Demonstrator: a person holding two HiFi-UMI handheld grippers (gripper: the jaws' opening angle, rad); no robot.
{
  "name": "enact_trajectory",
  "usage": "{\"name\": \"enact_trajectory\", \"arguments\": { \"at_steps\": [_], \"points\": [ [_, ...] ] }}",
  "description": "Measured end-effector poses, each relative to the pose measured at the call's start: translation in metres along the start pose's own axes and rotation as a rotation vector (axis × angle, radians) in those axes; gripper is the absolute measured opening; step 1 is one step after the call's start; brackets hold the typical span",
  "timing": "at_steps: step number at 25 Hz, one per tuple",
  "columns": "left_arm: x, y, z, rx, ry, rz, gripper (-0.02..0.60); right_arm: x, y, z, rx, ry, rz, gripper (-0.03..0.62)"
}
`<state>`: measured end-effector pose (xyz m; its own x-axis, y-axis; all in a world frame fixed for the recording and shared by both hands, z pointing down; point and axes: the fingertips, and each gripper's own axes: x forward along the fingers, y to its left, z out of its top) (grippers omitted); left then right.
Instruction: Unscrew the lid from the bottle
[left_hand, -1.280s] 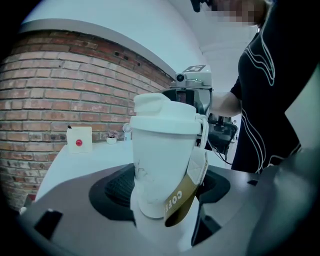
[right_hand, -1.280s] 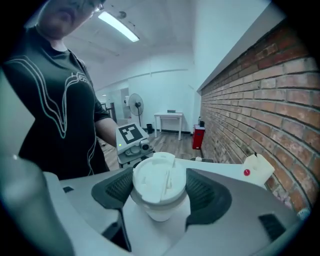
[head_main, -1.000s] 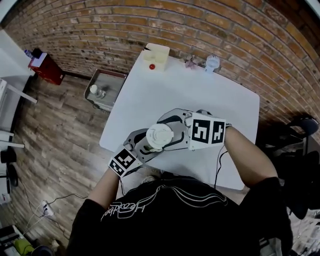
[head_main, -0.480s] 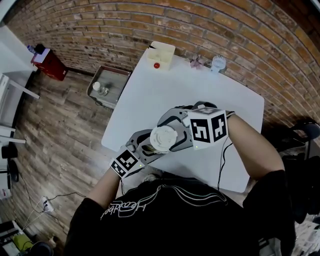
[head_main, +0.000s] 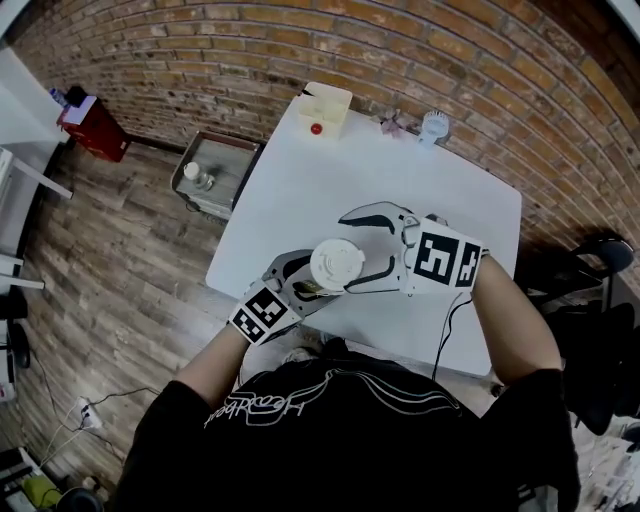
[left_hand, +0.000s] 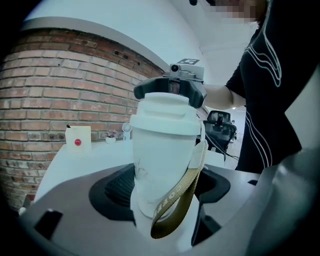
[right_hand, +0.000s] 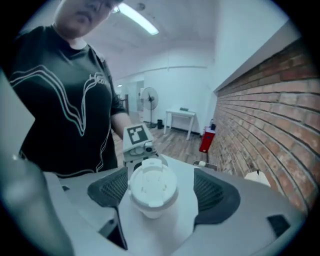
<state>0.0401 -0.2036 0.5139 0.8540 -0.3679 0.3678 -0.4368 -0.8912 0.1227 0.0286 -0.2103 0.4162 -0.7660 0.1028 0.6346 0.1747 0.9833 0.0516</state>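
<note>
right gripper (right_hand: 160, 182) just opened, clear of lid (head_main: 337, 264); left gripper (left_hand: 165, 186) clamps upright bottle (left_hand: 162, 155)

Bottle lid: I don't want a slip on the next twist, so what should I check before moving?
1. Left gripper clamps the bottle: ok, its pads press the body on both sides.
2. Right gripper grips the lid: not ok. Its jaws have just been opening and stand clear of the lid on both sides.
3. Lid sits between the right jaws: ok, though it is nearer one pad.
4. Lid loosened: cannot tell; it sits level on the bottle.
5. Strap clear of the lid: ok, it hangs down the body.
</note>
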Motion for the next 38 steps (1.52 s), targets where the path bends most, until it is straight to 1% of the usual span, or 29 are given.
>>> {"name": "enact_trajectory", "arguments": {
  "at_steps": [2, 4, 6, 9, 13, 15, 17, 19, 22, 24, 27, 33, 38],
  "points": [
    [0.0, 0.0, 0.0, 0.003, 0.001, -0.003, 0.353, -0.005, -0.003, 0.011, 0.088, -0.095, -0.095, 0.394],
    [0.0, -0.001, 0.0, 0.003, 0.002, -0.004, 0.353, -0.006, -0.004, 0.015, 0.158, -0.149, -0.184, 0.393],
    [-0.001, 0.0, -0.001, 0.003, 0.003, -0.002, 0.353, -0.003, -0.003, 0.01, 0.212, -0.148, -0.281, 0.393],
    [-0.001, 0.0, -0.001, 0.004, 0.002, 0.002, 0.353, 0.005, 0.0, -0.004, 0.305, -0.122, -0.421, 0.37],
    [0.0, 0.002, -0.003, 0.007, 0.009, 0.001, 0.353, 0.003, 0.0, -0.012, 0.451, -0.183, -0.584, 0.358],
    [0.0, 0.002, -0.003, 0.005, 0.004, 0.002, 0.353, -0.001, 0.0, -0.014, 0.501, -0.216, -0.659, 0.352],
    [0.0, 0.002, -0.003, 0.003, 0.003, 0.002, 0.353, -0.003, 0.002, -0.016, 0.536, -0.239, -0.708, 0.341],
    [0.001, 0.001, -0.001, 0.002, 0.0, 0.0, 0.353, -0.001, 0.005, -0.017, 0.552, -0.247, -0.734, 0.341],
    [0.002, 0.001, 0.0, 0.007, -0.003, -0.003, 0.353, 0.002, 0.006, -0.019, 0.538, -0.224, -0.774, 0.341],
    [0.002, 0.001, -0.001, 0.01, -0.008, -0.003, 0.353, 0.001, 0.005, -0.02, 0.533, -0.214, -0.797, 0.315],
    [0.002, 0.0, 0.0, 0.001, -0.005, 0.0, 0.353, 0.001, 0.005, -0.021, 0.527, -0.215, -0.802, 0.312],
    [0.002, 0.0, 0.0, 0.001, -0.009, -0.008, 0.353, 0.0, 0.004, -0.022, 0.512, -0.215, -0.767, 0.319],
    [0.002, 0.0, 0.0, 0.004, -0.013, -0.003, 0.353, 0.001, 0.005, -0.022, 0.474, -0.217, -0.683, 0.319]
  ]
}}
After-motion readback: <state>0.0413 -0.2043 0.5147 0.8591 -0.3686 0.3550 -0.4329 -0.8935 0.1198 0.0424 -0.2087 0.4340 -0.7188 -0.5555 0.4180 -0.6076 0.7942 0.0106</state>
